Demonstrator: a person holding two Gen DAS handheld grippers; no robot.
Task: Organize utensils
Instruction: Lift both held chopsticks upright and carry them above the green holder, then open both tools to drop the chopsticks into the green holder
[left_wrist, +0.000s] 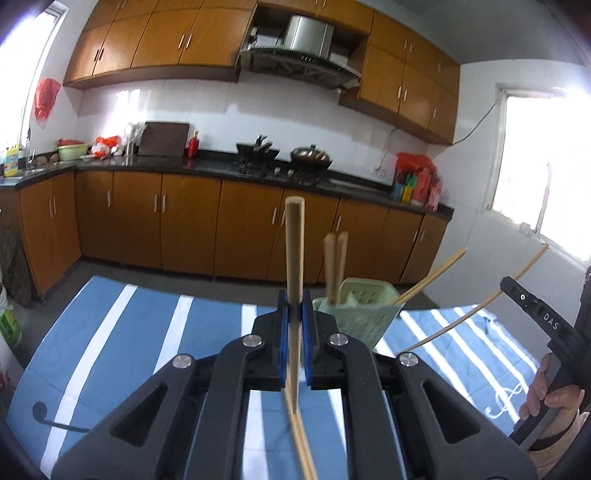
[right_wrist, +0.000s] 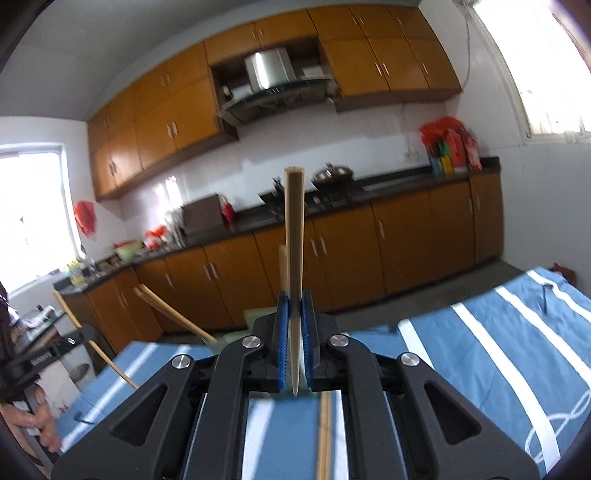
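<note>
My left gripper (left_wrist: 294, 314) is shut on a wooden chopstick (left_wrist: 294, 251) that stands upright between the blue pads (left_wrist: 283, 325). Just behind and right stands a light green utensil basket (left_wrist: 360, 314) with several chopsticks (left_wrist: 335, 266) in it. My right gripper (right_wrist: 294, 314) is shut on another upright chopstick (right_wrist: 294, 236); the green basket (right_wrist: 236, 338) is mostly hidden behind its fingers. A loose chopstick (right_wrist: 324, 435) lies on the cloth under the right gripper. The right gripper also shows in the left view (left_wrist: 535, 314), holding its long chopstick (left_wrist: 480, 306).
The table carries a blue cloth with white stripes (left_wrist: 155, 325). A dark ladle (left_wrist: 55, 421) lies at its left edge. Beyond the table run brown kitchen cabinets (left_wrist: 184, 225) and a dark counter with woks (left_wrist: 310, 157).
</note>
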